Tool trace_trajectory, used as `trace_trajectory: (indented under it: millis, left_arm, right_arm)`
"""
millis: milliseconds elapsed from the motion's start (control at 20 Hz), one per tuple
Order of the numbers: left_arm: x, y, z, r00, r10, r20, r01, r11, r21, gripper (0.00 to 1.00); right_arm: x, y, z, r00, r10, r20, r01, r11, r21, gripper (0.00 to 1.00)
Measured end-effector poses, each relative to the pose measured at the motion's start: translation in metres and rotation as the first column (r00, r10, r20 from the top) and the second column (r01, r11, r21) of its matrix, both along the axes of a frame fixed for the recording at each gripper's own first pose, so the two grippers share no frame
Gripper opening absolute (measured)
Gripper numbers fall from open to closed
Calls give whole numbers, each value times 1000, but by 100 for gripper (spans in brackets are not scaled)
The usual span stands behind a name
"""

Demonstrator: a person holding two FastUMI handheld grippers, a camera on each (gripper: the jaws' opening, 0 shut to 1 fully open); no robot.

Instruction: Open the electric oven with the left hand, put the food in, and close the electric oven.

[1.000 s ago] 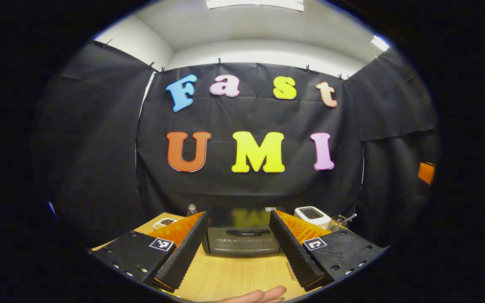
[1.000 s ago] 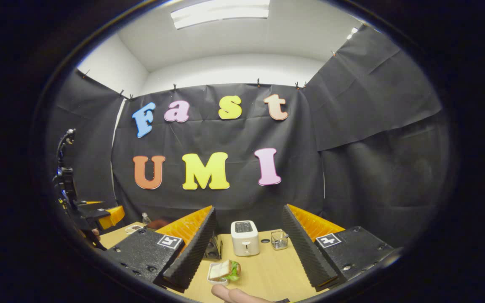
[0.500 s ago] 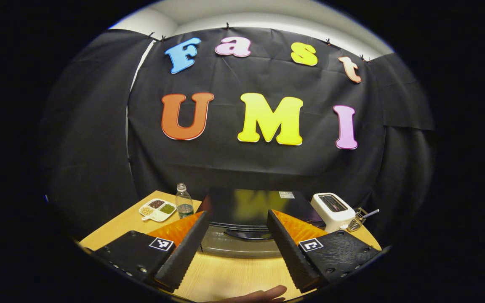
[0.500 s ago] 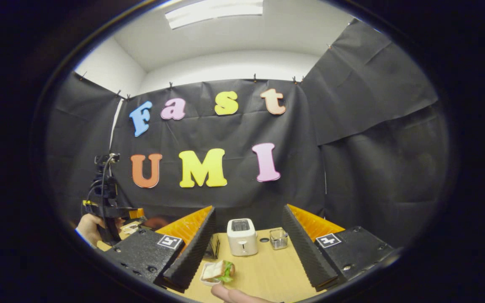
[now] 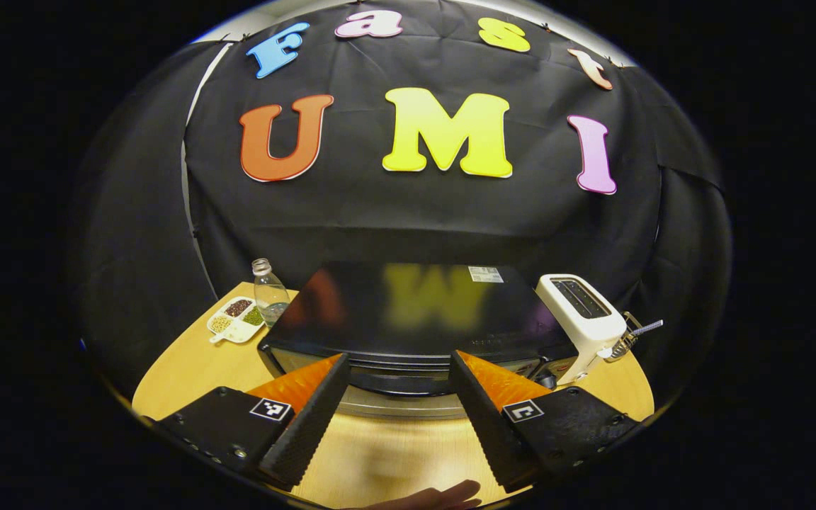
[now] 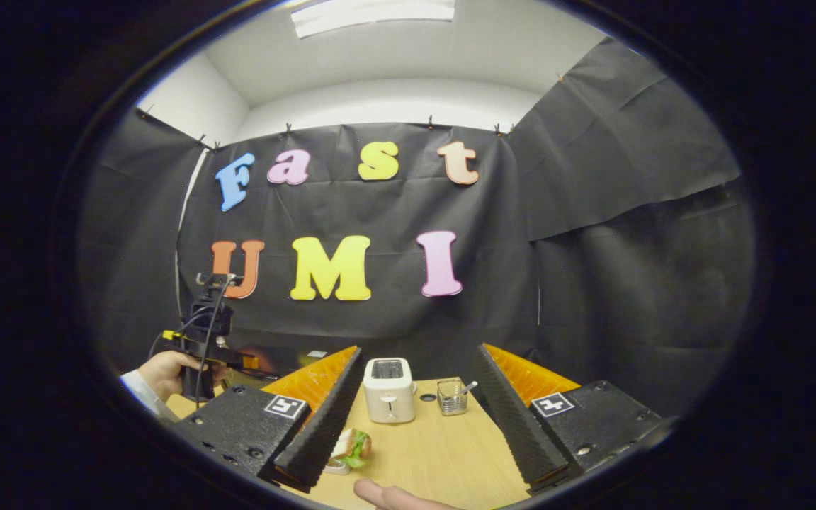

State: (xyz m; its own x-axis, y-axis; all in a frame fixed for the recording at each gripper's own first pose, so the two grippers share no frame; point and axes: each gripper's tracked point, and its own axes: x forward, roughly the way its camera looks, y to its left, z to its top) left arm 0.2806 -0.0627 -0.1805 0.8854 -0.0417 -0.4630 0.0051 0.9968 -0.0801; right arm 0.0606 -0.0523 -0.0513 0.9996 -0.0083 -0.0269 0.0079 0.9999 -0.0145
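Note:
The black electric oven (image 5: 408, 304) stands on the wooden table (image 5: 188, 368) with its door shut and its dark handle (image 5: 401, 382) across the front. My left gripper (image 5: 397, 432) hovers open just before and above that handle, one finger on each side of it, touching nothing. The food is a sandwich on a small white dish (image 6: 351, 448), partly hidden behind one finger of my right gripper (image 6: 415, 446), which stands open above the table. In the right gripper view a hand holds the left gripper (image 6: 238, 361) at the far left.
A white toaster (image 5: 581, 322) stands right of the oven, with a small wire holder (image 5: 631, 336) beyond it. A clear bottle (image 5: 268, 292) and a divided dish of grains (image 5: 236, 320) sit left of the oven. Black cloth walls the table's back and sides.
My left gripper has moved forward and tilted down over the oven, which now looms larger. In the right gripper view the left gripper has shifted rightward; the sandwich has slid partly behind my finger.

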Motion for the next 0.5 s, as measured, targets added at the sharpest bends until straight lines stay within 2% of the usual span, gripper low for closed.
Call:
trace_trajectory:
  millis: [50, 100, 150, 200, 250, 350, 400, 500]
  left_arm:
    - [2, -4, -4, 1000, -8, -14, 8, 1000, -11, 93]
    - [5, -4, -7, 1000, 4, -17, -4, 1000, -11, 93]
    - [8, -4, -10, 1000, 10, -22, -10, 1000, -12, 94]
    - [10, -4, -12, 1000, 12, -27, -12, 1000, -12, 93]
    - [9, -5, -16, 999, 7, -44, -8, 1000, -14, 94]
    - [12, -4, -19, 999, -4, -37, 5, 1000, 11, 96]
    - [10, -4, -20, 999, -17, -38, 18, 999, 34, 95]
    - [7, -3, -20, 999, -34, -30, 36, 997, 71, 96]
  right_arm:
    - [0, -2, -1, 1000, 0, -1, 0, 1000, -4, 100]
    - [0, -5, 1, 1000, -3, 1, 3, 1000, -8, 90]
    - [-1, -7, 0, 1000, -7, 3, 7, 1000, -11, 90]
    - [-1, -10, 2, 1000, -12, 8, 12, 1000, -10, 100]
    - [-2, -13, 2, 1000, -18, 13, 18, 1000, -8, 90]
    - [-3, -17, 1, 1000, -27, 14, 27, 1000, -8, 90]
    - [-4, -18, 0, 1000, -28, 11, 29, 1000, -10, 100]
    - [-6, -17, -2, 1000, -27, 6, 28, 1000, -8, 100]
